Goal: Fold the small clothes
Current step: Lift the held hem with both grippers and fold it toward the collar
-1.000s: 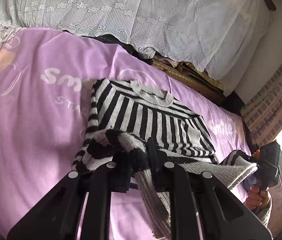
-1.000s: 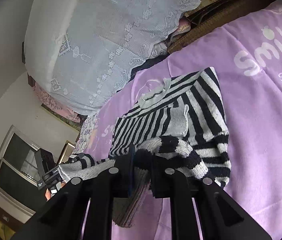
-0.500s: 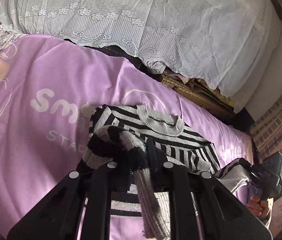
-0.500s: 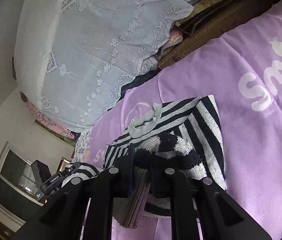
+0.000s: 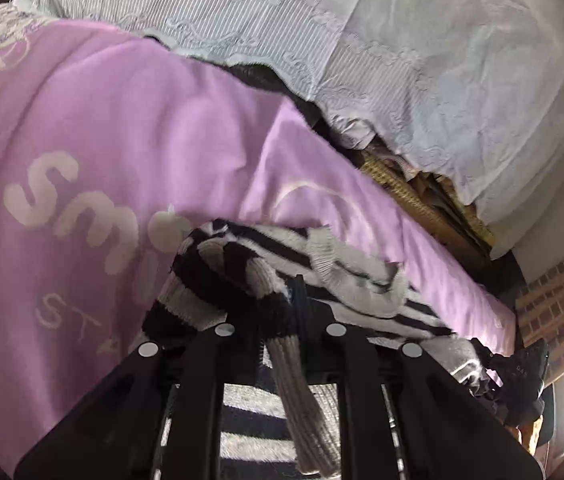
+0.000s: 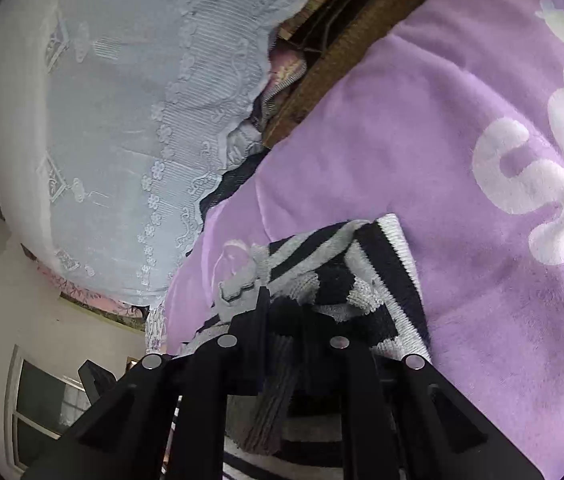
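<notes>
Through the left wrist camera I see my left gripper (image 5: 277, 320) with its fingers (image 5: 300, 308) pinched tight on a bunched fold of the striped sweater (image 5: 322, 272), a ribbed grey cuff hanging down between them. The sweater lies on the purple blanket (image 5: 101, 128) of the bed, its grey collar just ahead of my fingers. A pale lace cover (image 5: 402, 60) drapes the bedding beyond. Low at the right edge, the other gripper is a dark shape holding grey knit.

Through the right wrist camera, my right gripper (image 6: 282, 320) likewise has its fingers (image 6: 259, 312) clamped on a black-and-grey fold of the sweater (image 6: 382, 264), ribbed fabric dangling beneath. The purple blanket (image 6: 422, 140) with white lettering spreads right; a window (image 6: 37, 404) sits lower left.
</notes>
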{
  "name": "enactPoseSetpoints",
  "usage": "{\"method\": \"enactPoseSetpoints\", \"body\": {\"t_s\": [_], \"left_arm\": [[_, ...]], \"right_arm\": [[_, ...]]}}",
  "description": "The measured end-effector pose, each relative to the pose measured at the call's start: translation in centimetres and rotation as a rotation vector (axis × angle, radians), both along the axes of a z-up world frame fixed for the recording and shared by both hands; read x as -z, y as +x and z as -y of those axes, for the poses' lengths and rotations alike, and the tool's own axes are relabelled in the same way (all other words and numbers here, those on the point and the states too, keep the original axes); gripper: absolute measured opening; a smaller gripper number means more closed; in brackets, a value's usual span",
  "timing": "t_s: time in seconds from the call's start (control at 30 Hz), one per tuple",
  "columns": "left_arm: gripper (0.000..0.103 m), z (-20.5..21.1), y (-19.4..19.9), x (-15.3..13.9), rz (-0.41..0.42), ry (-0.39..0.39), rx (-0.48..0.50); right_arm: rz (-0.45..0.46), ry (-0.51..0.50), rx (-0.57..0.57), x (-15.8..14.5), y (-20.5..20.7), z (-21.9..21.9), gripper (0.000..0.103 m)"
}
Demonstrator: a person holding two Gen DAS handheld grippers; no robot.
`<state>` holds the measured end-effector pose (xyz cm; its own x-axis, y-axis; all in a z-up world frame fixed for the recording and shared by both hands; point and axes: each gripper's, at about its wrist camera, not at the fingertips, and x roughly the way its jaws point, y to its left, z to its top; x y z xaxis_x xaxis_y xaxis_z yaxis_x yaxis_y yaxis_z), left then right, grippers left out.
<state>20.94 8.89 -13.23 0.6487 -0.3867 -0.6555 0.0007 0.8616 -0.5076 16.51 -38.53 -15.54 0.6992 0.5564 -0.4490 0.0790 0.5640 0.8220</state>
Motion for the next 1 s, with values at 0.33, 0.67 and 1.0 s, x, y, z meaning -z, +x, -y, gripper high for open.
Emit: {"method": "enactPoseSetpoints", "body": {"t_s": [0.33,0.67,1.0], "left_arm": [[0.013,0.3,0.2,2.0,-0.032,0.039,0.010],[0.062,0.1,-2.0,0.6,-0.029,-0.096,0.074],[0.082,-0.4,-0.1,-0.6,0.111,0.084,-0.149]], "right_arm": [[0.009,-0.010,-0.024,-0.1,-0.6,-0.3,0.056],[0.028,-0.055,-0.118,-3.0,-3.3,-3.1,0.066],[0.141,0.017,0.116,-3.4,1.5,0.6,0.080]]}}
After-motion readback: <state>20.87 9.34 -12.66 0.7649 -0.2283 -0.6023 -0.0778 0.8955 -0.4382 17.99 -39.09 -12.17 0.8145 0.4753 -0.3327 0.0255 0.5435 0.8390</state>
